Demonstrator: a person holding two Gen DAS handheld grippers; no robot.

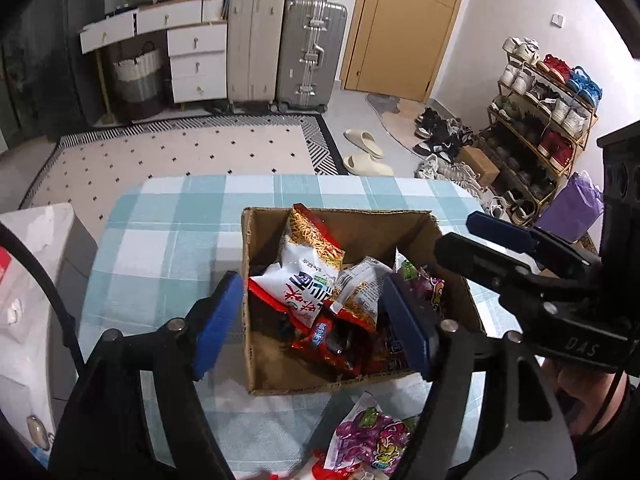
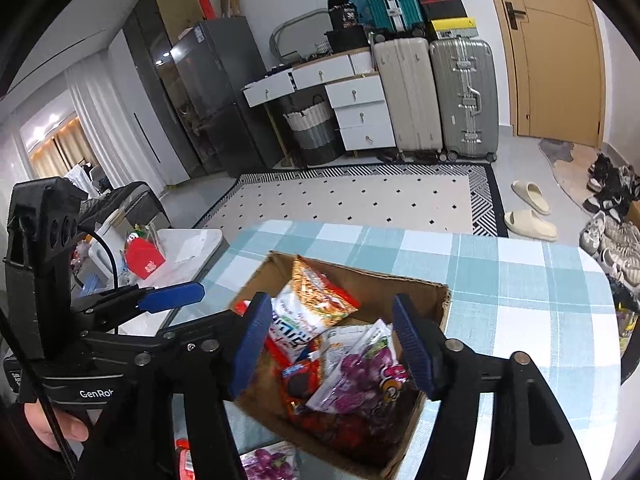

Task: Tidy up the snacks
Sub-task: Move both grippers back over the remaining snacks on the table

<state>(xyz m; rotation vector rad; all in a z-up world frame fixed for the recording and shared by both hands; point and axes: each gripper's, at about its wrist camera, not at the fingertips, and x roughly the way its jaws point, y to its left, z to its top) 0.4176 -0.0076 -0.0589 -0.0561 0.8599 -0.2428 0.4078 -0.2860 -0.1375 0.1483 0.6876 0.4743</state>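
An open cardboard box (image 1: pixel 340 216) (image 2: pixel 360 276) stands on the checked tablecloth, full of snack packets. A white and red noodle-snack bag (image 1: pixel 304 276) (image 2: pixel 304 312) leans at its far left, with a red cookie packet (image 1: pixel 332 340) lower down. A purple candy bag (image 2: pixel 356 380) lies on top at the near right. My left gripper (image 1: pixel 312 322) is open over the box's near left part, touching nothing. My right gripper (image 2: pixel 332 344) is open above the purple bag, its pads apart from it. Another purple candy bag (image 1: pixel 372 440) (image 2: pixel 268 462) lies on the cloth in front of the box.
The teal checked table (image 1: pixel 168 240) ends just beyond the box. A white side table (image 2: pixel 192 240) with a red carton (image 2: pixel 146 260) stands to the left. Slippers (image 1: pixel 366 152), a shoe rack (image 1: pixel 540 120) and suitcases (image 1: pixel 280 48) stand on the floor beyond.
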